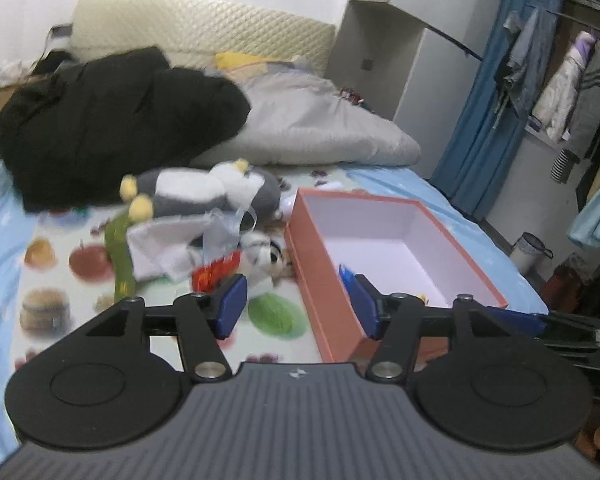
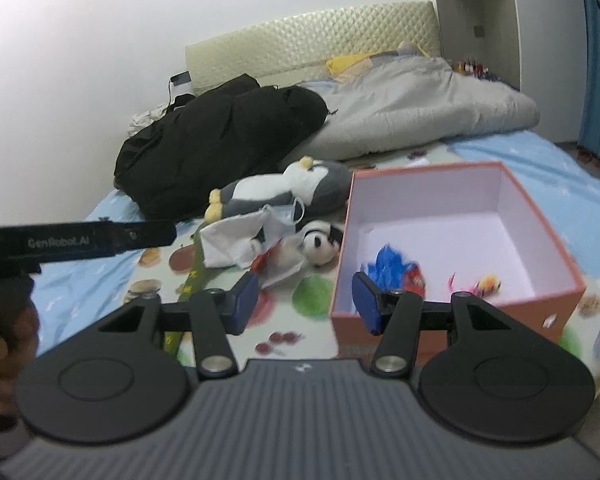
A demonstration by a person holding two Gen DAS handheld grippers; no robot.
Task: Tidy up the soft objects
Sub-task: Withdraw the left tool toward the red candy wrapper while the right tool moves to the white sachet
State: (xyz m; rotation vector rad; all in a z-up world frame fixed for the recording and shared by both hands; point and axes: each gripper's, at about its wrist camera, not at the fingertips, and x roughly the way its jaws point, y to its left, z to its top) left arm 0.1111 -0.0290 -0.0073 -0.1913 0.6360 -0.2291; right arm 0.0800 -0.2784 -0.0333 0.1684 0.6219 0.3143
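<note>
An open orange box (image 1: 312,276) (image 2: 556,252) with a white inside sits on the bed. In the right wrist view a blue fluffy toy (image 2: 388,268) and a small yellow-pink toy (image 2: 486,282) lie in it. Left of the box lies a pile: a grey-white penguin plush (image 1: 212,192) (image 2: 296,188), a small panda plush (image 1: 266,254) (image 2: 320,242), a white cloth (image 1: 160,248) (image 2: 230,244), a face mask (image 2: 286,216) and a green strip (image 1: 118,256) (image 2: 194,276). My left gripper (image 1: 298,306) is open and empty above the box's near-left wall. My right gripper (image 2: 306,304) is open and empty, near the box's left corner.
A black jacket (image 1: 112,124) (image 2: 220,136) and a grey duvet (image 1: 312,120) (image 2: 420,104) lie at the head of the bed. The left gripper's body (image 2: 80,240) shows at the left of the right wrist view. Hanging clothes (image 1: 560,80) and a blue curtain (image 1: 484,100) stand right of the bed.
</note>
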